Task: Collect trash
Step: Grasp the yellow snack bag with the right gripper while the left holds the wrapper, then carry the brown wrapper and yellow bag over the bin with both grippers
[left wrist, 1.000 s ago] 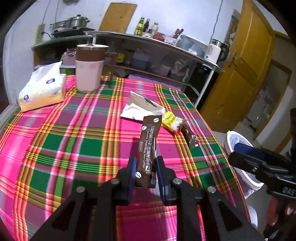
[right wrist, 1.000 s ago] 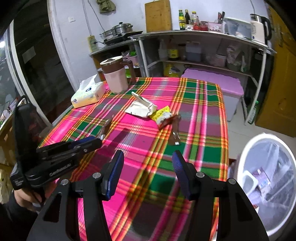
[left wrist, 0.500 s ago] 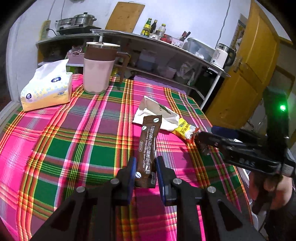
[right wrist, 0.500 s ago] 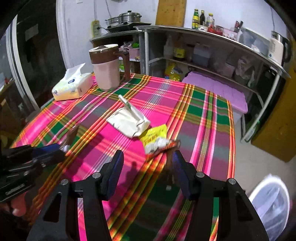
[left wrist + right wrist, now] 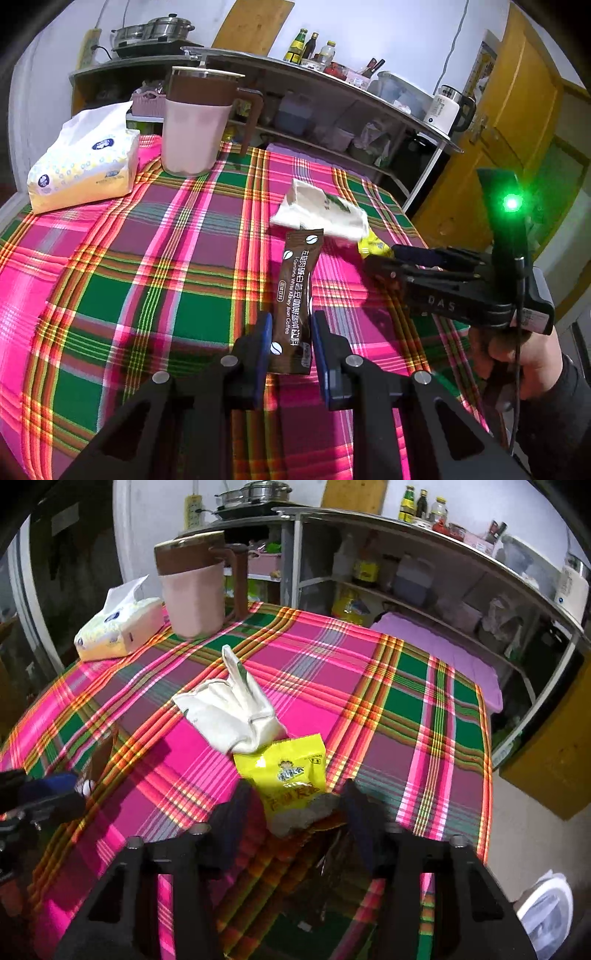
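Observation:
My left gripper [image 5: 291,339] is shut on the lower end of a brown coffee sachet [image 5: 297,288], which stands up above the plaid tablecloth [image 5: 155,258]. My right gripper [image 5: 295,812] hangs low over the table's right part, its jaws closing around the near end of a yellow snack packet [image 5: 284,771]; gaps show on both sides of the packet. A dark brown wrapper [image 5: 332,867] lies under that gripper. A crumpled white wrapper [image 5: 232,716] touches the packet's far end. In the left wrist view the right gripper [image 5: 384,256] sits by the yellow packet [image 5: 373,245], held by a hand.
A pink jug with a brown lid [image 5: 195,125] and a tissue pack [image 5: 81,166] stand at the table's far left. A white bin [image 5: 546,912] sits on the floor off the table's right edge. Metal shelves [image 5: 406,572] and a yellow door [image 5: 517,122] lie beyond.
My right gripper came from beside the bin across and down over the table to the yellow packet, and its jaws narrowed. The left gripper kept hold of the coffee sachet and drifted slightly.

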